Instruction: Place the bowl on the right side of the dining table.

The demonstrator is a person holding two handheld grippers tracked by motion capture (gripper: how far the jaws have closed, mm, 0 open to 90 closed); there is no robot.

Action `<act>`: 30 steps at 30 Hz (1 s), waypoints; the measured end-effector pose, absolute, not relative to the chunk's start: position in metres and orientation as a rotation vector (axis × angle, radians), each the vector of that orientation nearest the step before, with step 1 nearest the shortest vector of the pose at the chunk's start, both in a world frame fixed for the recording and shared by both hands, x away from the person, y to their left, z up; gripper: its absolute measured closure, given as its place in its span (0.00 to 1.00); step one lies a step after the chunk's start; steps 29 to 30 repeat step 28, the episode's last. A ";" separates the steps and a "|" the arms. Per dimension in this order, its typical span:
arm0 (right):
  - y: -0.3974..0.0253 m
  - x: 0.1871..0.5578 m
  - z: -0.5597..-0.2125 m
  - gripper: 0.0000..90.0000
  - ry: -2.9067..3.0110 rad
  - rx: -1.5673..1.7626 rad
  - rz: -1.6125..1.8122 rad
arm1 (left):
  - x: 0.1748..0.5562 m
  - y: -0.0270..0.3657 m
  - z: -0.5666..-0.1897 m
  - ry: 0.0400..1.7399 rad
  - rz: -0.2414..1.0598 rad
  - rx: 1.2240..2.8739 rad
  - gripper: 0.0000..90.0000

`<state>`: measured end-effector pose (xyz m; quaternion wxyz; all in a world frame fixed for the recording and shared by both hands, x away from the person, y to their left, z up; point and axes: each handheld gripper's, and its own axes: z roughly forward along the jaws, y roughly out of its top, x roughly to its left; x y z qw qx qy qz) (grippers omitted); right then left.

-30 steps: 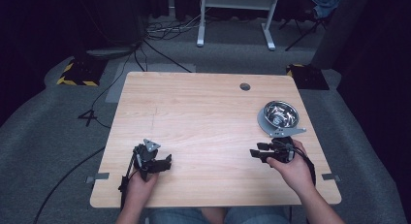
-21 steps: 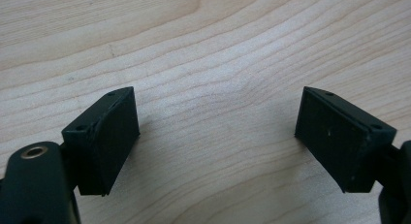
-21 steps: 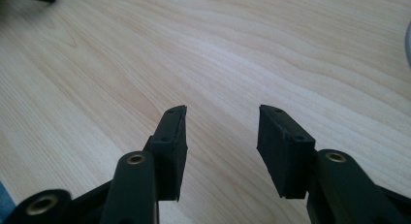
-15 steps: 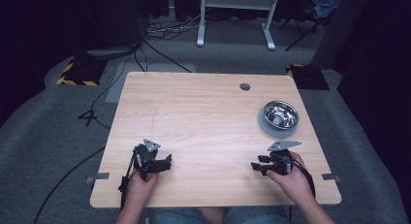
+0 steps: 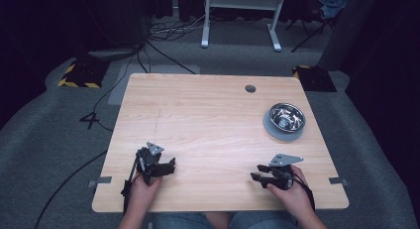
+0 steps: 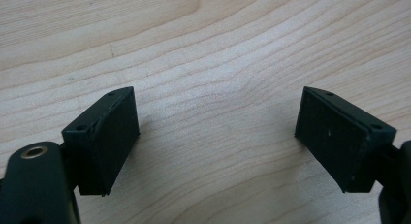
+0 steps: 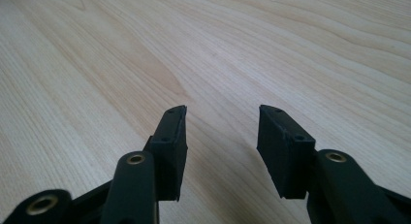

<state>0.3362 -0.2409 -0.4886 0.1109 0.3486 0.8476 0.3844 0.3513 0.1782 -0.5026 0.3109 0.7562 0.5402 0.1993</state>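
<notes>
Here the pale wood-grain rectangular table [image 5: 208, 120] carries, toward its far right, a shiny steel bowl [image 5: 287, 115] on a round grey mat [image 5: 283, 131], with a small round hole [image 5: 250, 88] farther back. Beyond the table lie grey carpet, cables and a white frame stand [image 5: 241, 18]. At the table's near edge, the left gripper [image 5: 167, 167] is low with jaws spread wide and empty; the right gripper [image 5: 255, 175] is partly open, empty.
</notes>
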 end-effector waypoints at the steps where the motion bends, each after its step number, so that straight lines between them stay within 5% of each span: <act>1: -0.239 0.336 -0.490 0.60 2.488 1.017 1.132 | 0.351 0.178 -0.503 1.426 0.526 1.996 0.18; 13: -0.224 0.330 -0.499 0.59 2.483 0.907 1.101 | 0.351 0.178 -0.503 1.426 0.526 1.997 0.18; 23: -0.220 0.328 -0.504 0.42 2.454 0.885 1.129 | 0.351 0.178 -0.503 1.426 0.526 1.997 0.18; 30: -0.220 0.328 -0.504 0.41 2.455 0.883 1.126 | 0.351 0.178 -0.503 1.426 0.526 1.997 0.18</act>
